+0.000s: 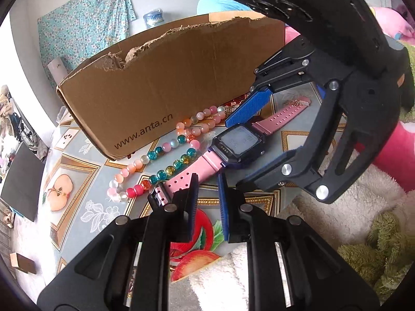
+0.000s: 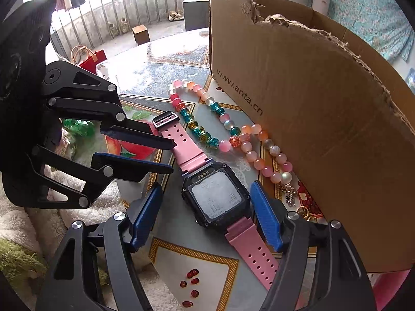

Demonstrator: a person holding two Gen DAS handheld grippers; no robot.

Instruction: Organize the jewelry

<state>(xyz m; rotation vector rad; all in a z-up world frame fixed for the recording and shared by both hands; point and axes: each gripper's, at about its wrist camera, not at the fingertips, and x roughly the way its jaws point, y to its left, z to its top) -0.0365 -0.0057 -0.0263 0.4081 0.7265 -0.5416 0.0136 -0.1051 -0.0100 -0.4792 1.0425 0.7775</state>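
A watch (image 2: 218, 197) with a dark square face and pink straps lies flat on the table, also seen in the left wrist view (image 1: 237, 142). My right gripper (image 2: 207, 215) is open, its blue pads on either side of the watch body without touching it; it shows from the side in the left wrist view (image 1: 259, 136). My left gripper (image 1: 207, 181) has only a narrow gap between its jaws, and nothing is in that gap. In the right wrist view the left gripper (image 2: 173, 155) sits beside the buckle strap, with one fingertip (image 2: 168, 143) at the strap's edge. A string of coloured beads (image 2: 207, 129) lies next to the watch.
A torn cardboard box (image 2: 311, 103) stands close behind the beads and watch. A small metal charm (image 2: 290, 194) lies at its foot. The table (image 1: 85, 181) has a fruit-print cover. A white fluffy blanket (image 1: 350, 207) and a green plush (image 1: 376, 254) lie along the near edge.
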